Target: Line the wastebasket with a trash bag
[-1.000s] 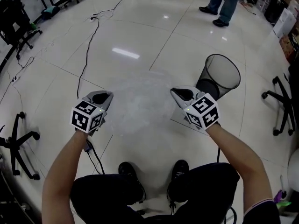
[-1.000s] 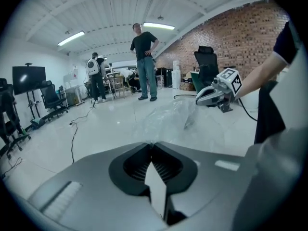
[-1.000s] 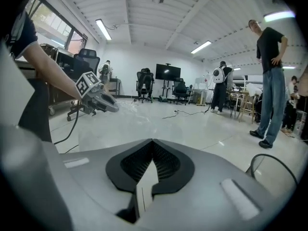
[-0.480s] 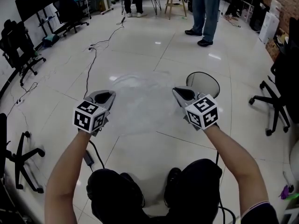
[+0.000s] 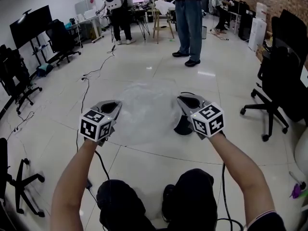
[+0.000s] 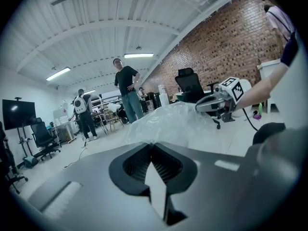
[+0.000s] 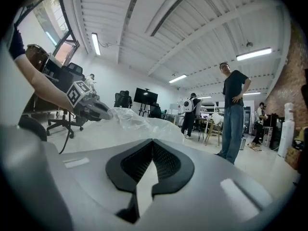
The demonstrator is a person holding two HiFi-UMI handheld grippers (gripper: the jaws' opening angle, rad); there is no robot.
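A clear, crinkled trash bag (image 5: 143,110) hangs stretched between my two grippers, held up above the floor. My left gripper (image 5: 117,103) is shut on the bag's left edge, and my right gripper (image 5: 180,99) is shut on its right edge. The black mesh wastebasket (image 5: 184,125) stands on the floor just below and behind the right gripper, mostly hidden by it. In the left gripper view the bag (image 6: 168,121) billows from my closed jaws toward the right gripper (image 6: 198,108). In the right gripper view the bag (image 7: 139,124) runs to the left gripper (image 7: 108,113).
A person in jeans (image 5: 188,18) stands beyond the bag, another with a white backpack (image 5: 117,8) farther left. Office chairs stand at right (image 5: 274,81) and left (image 5: 14,71), a chair base (image 5: 19,182) at lower left. A cable (image 5: 91,76) snakes over the tiles.
Both grippers have risen together with the bag stretched between them. The wastebasket, earlier seen whole beyond the right gripper, now sits mostly hidden behind it.
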